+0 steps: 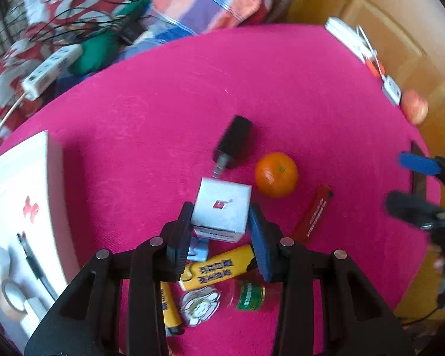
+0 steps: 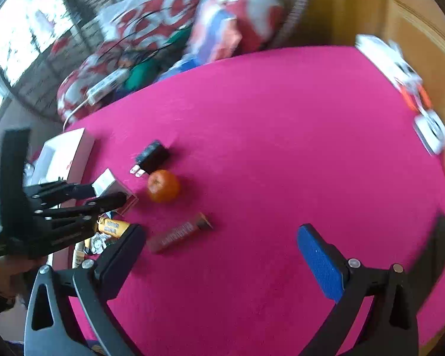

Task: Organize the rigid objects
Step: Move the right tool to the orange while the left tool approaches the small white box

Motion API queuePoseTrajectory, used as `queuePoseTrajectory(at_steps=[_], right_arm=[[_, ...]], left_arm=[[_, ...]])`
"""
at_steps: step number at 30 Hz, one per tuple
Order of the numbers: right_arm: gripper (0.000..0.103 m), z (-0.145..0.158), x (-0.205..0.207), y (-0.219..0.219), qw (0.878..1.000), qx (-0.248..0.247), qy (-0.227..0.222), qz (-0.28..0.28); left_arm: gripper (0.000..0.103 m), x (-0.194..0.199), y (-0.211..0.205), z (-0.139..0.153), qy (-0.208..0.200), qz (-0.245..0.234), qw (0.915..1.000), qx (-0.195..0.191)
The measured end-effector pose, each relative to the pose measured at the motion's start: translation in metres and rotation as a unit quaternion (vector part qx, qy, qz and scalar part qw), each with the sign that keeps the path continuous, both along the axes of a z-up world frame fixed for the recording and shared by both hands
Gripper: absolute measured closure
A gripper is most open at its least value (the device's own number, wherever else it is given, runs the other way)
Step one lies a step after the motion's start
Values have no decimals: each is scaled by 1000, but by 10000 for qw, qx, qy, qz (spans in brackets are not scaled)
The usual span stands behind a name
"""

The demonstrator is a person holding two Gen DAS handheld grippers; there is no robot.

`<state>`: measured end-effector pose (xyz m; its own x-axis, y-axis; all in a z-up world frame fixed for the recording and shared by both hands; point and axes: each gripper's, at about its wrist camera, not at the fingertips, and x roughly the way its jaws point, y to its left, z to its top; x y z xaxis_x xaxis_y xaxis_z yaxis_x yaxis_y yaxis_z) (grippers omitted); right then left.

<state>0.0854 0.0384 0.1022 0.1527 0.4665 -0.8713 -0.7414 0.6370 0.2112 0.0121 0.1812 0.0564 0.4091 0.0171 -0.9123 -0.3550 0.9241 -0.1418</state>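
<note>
My left tongs point(image 1: 221, 222) have both pads against the sides of a small white box point(image 1: 222, 209) with a red mark on top, so they are closed on it at about the box's width. The box sits tilted, one corner toward the black plug point(image 1: 234, 142), which lies just beyond it with its prongs pointing back at the box and its long axis running away up the pink cloth point(image 1: 252, 74). Just right of the box is an orange point(image 1: 276, 174), and beside that a red lighter point(image 1: 313, 215) lying slantwise, its upper end near the orange. Under my left tongs lie a yellow lighter point(image 1: 219, 268), a flower-shaped badge point(image 1: 200, 305) and a small jar with a green label point(image 1: 249, 295). A white tray point(image 1: 49, 178) stands at the cloth's left edge. My right tongs point(image 2: 222, 246) are spread wide over bare cloth, holding nothing; the red lighter lies just past their left finger.
</note>
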Motion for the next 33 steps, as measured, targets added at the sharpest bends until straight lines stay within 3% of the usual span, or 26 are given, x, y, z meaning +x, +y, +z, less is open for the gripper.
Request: queuePoseTrajectory(at_steps=[6,12,19,21,23,25,30,33], right_arm=[[0,-13,-7,55,9974,-244,-96,668],[0,-38,-15,92,9901,-789,-209,1146],[0,-46,-17,96,9881,-913,-205,1217],[0,-45,-16,96,9879,-906,-259,1229],[1,-42,-19,96,9870,-868,-469,1272],[3,-41,-21,99,9844,-861,-596,1412],[46,-49,-23,108,9784,-1007,-580,1712],[59,-54,-24,105,9770,-1036,-427,1813]], left_arm=[[66,-21,18,26,-270,438,9986,-77],[67,-35,30,18,-95,686,9975,-133],[66,-33,20,16,-227,345,9983,-413],[62,-29,13,15,-181,199,9991,-313],[49,-25,9,11,-67,158,9997,-164],[48,-22,10,8,-12,164,9998,-138],[48,-17,11,2,72,97,9999,-66],[48,-11,10,2,80,38,9999,-58]])
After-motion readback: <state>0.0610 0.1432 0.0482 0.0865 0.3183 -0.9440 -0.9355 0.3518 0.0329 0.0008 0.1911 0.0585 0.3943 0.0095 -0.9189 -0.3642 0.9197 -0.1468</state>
